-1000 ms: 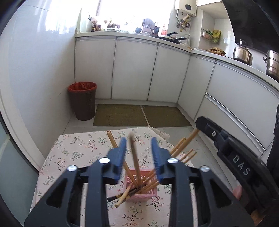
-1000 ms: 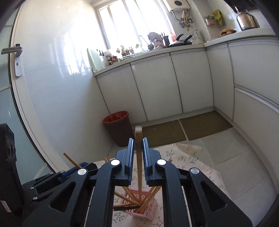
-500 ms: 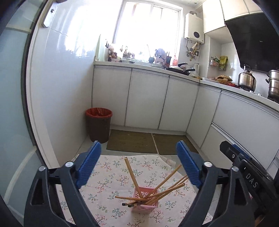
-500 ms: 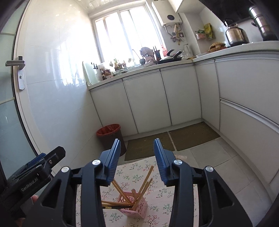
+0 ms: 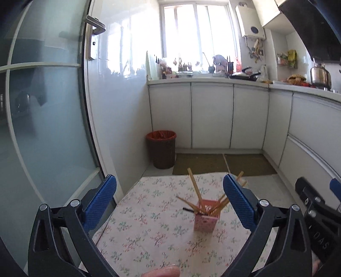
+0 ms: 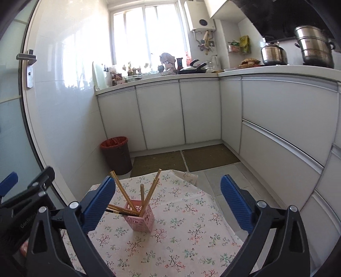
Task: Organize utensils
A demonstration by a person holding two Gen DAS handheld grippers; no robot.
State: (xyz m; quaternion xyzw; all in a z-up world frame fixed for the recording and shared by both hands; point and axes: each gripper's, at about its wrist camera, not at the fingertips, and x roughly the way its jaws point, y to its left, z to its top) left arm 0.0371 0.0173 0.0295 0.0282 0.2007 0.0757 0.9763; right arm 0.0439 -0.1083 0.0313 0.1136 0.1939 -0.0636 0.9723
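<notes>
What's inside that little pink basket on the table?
The pink basket holds wooden chopsticks that lean out in different directions, plus one dark stick lying across the rim. Their lower ends are hidden behind the basket's wall.

A home kitchen. White base cabinets (image 6: 200, 113) run in an L along the back and right of the frame under a pale countertop (image 6: 277, 69) crowded with a frying pan (image 6: 191, 69), a steel kettle (image 6: 273, 54) and a stacked steamer pot (image 6: 314, 45). A wall-mounted water heater (image 6: 201, 17) hangs beside the bright window (image 6: 147, 32) at top centre; a lined waste bin (image 6: 117, 155) and floor mats (image 6: 185, 158) sit below.
</notes>
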